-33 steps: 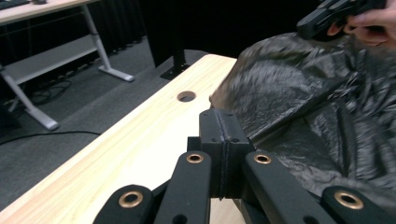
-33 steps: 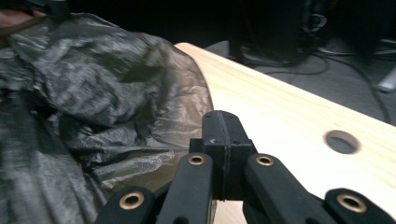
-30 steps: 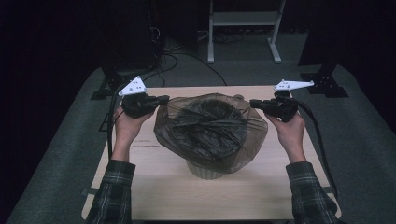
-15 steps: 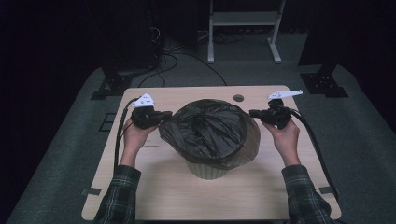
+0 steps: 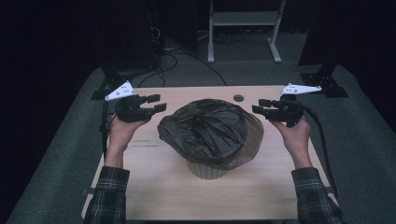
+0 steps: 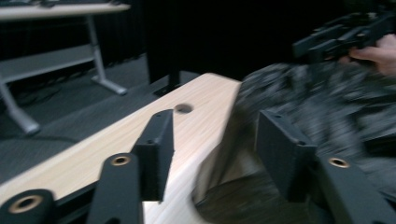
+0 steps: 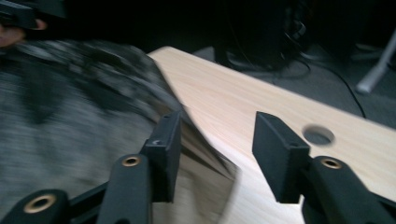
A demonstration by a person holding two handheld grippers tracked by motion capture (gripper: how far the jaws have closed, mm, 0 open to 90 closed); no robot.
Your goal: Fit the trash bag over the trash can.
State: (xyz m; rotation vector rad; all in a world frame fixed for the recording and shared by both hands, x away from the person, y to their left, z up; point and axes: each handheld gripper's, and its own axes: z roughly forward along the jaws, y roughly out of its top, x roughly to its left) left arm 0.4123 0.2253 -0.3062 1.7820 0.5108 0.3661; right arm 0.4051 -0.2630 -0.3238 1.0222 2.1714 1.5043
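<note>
Resting at the middle of the pale wooden counter (image 5: 159, 196): a dark translucent bin bag (image 5: 210, 133), draped over a small pale bin (image 5: 205, 170) and ballooning wider than the rim beneath, only the bin's lower wall showing at 6 o'clock under the film. Bag's opening facing down around the bin, crumpled dome facing up; long axis of bin and bag running upright, with the loose skirt spreading slightly wider from 9 to 3 o'clock.

Flanking the bag: left gripper (image 5: 156, 103) at 9 to 10 o'clock and right gripper (image 5: 258, 106) at 2 to 3 o'clock, each pointing inward at the bag. Jaws on both having just been opening, now standing about half apart with nothing held; film lying just beside the tips, not pinched, as the two gripper views show through some blur.

Likely finishing a fit of the liner. Doing it well probably meaning: pressing the trapped air out from 12 o'clock downward, re-pinching the skirt at opposite sides, drawing evenly so the light bin is not tipping.

Small cable hole (image 5: 238, 98) sitting at 12 o'clock.
</note>
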